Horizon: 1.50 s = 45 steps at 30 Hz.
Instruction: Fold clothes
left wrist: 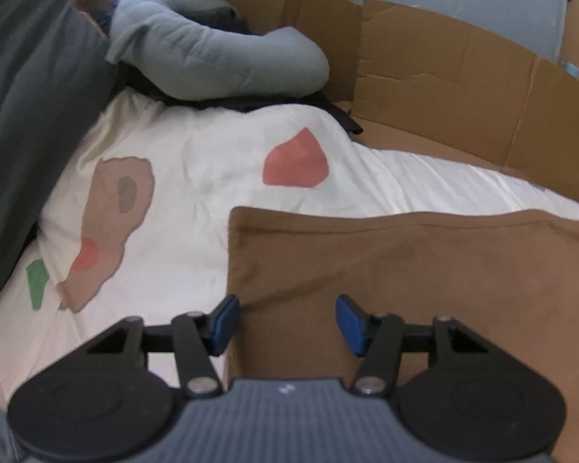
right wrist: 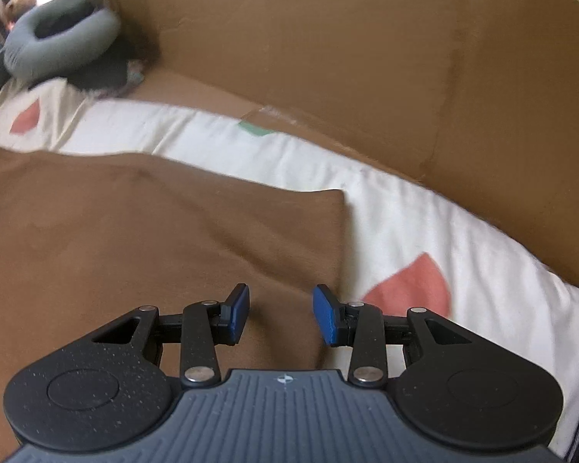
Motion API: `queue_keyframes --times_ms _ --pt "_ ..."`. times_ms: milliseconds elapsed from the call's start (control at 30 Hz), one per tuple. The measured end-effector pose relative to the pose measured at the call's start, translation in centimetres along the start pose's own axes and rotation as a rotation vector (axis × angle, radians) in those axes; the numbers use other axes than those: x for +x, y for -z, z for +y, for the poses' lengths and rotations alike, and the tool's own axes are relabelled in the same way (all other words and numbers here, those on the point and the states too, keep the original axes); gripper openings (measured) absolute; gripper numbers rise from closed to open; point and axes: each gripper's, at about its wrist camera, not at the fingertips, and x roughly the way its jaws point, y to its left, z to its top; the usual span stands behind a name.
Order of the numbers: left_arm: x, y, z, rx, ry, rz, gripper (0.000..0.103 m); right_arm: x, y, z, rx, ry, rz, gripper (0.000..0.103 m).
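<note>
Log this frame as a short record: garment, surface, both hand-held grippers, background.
garment: brown cloth, lying flat, straight folded edges
surface: white sheet with pink and tan patches
left hand-held gripper: open, over the cloth's left edge, nothing held
right hand-held gripper: open, over the cloth's right edge, nothing held
background: cardboard wall, grey cushion

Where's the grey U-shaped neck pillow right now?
The grey U-shaped neck pillow lies at the far left end of the white patterned sheet, beside the brown cardboard wall, beyond the brown garment.
</note>
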Motion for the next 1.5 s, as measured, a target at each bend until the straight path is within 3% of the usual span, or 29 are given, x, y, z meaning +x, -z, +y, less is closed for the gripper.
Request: queue_keyframes --times_ms 133,333,600,933,1033,1267,1500 --pt "-1.7 0.6 -0.3 -0.016 0.027 0.016 0.060 -1.5 0.8 -0.3 0.040 -0.021 -0.012 0.044" --pt "-3.7 3.0 -1.4 -0.018 0.065 0.056 0.064 -3.0 2.5 1.5 0.000 -0.082 0.014 0.044" --pt "-4.3 7.6 -1.1 -0.036 0.035 0.136 0.065 -3.3 6.3 4.8 -0.088 -0.086 0.099 0.044" --pt "-7.1 11.2 -1.1 0.058 -0.025 0.199 0.065 -7.2 10.7 3.7 -0.086 -0.067 0.108 0.044" --pt "-7.9 12.4 0.3 0.025 -0.034 0.232 0.065 -8.0 11.4 3.3 -0.088 -0.058 0.112 0.044" --pt "-10.0 14.3 2.3 0.036 -0.078 0.242 0.074 -9.1 12.5 3.3 -0.118 -0.028 0.125 0.045" --pt "-12.3 14.2 1.9 0.040 -0.134 0.222 0.072 -10.6 13.0 2.2 -0.045 -0.038 0.132 0.044"
